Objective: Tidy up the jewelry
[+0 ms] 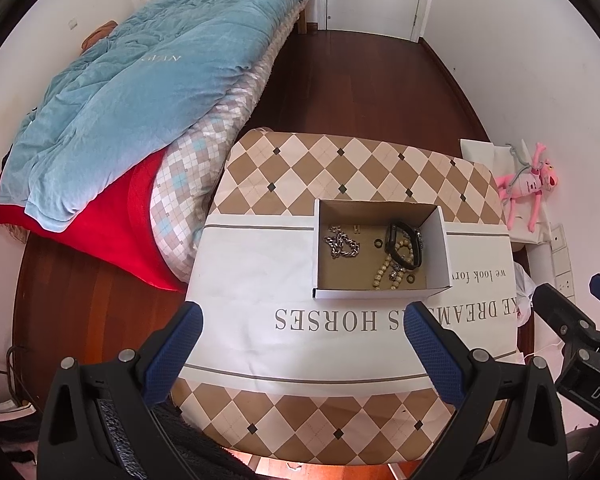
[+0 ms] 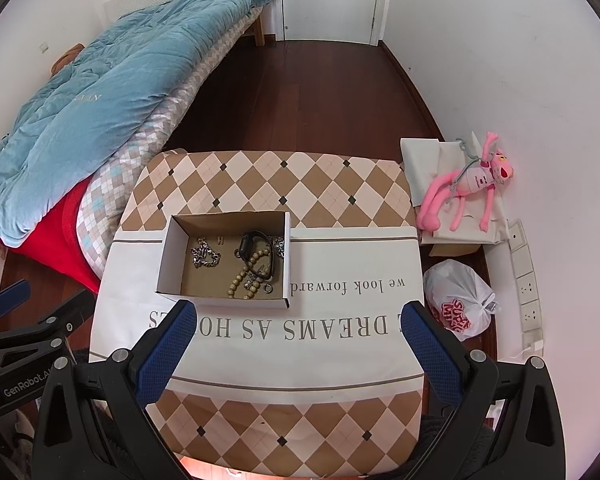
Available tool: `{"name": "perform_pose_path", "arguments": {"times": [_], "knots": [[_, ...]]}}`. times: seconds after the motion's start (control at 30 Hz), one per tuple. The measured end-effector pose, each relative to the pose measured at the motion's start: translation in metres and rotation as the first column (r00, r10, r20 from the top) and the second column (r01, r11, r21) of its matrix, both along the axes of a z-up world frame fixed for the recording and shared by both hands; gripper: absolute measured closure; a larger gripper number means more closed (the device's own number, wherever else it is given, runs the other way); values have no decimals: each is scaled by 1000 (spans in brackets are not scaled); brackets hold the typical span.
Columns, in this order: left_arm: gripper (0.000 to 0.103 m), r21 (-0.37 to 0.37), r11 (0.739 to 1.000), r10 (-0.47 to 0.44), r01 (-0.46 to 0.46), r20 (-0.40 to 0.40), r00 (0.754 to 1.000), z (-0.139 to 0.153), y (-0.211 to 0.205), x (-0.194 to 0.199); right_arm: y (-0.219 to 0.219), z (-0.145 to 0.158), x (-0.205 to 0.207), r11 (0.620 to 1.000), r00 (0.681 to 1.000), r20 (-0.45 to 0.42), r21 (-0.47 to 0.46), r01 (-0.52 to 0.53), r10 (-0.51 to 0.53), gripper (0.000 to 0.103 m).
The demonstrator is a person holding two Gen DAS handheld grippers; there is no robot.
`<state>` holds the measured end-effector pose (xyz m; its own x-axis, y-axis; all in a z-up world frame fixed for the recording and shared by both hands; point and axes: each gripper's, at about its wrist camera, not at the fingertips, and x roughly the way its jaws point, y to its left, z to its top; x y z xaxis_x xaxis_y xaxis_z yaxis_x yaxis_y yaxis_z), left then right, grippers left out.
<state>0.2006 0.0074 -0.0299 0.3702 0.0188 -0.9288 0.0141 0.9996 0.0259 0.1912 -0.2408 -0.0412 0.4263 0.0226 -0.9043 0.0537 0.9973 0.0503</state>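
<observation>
An open cardboard box (image 1: 440,248) (image 2: 168,256) sits on the cloth-covered table (image 1: 260,272) (image 2: 340,248). Inside lie a silver chain (image 1: 342,244) (image 2: 206,258), a string of cream beads (image 1: 392,264) (image 2: 246,276), a black watch band (image 1: 400,246) (image 2: 256,256) and small rings (image 1: 378,243) (image 2: 268,289). My left gripper (image 1: 303,326) is open and empty above the table's near side, short of the box. My right gripper (image 2: 299,326) is open and empty, to the right of the box. The right gripper shows at the left view's right edge (image 1: 580,320); the left gripper shows at the right view's left edge (image 2: 32,320).
A bed with a blue quilt (image 1: 140,80) (image 2: 100,92) stands left of the table. A pink plush toy (image 2: 468,192) (image 1: 528,184) lies on paper to the right. A white plastic bag (image 2: 460,300) sits on the floor. A power strip (image 2: 524,264) runs along the wall.
</observation>
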Motion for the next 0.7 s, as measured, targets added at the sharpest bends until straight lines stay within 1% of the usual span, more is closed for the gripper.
{"name": "perform_pose_path", "arguments": {"times": [0.7], "knots": [[0,2,1000,-6,6,11,1000,3,1,0,-1,-1,-1,1000,1000,-6,2,-1,1,0]]}}
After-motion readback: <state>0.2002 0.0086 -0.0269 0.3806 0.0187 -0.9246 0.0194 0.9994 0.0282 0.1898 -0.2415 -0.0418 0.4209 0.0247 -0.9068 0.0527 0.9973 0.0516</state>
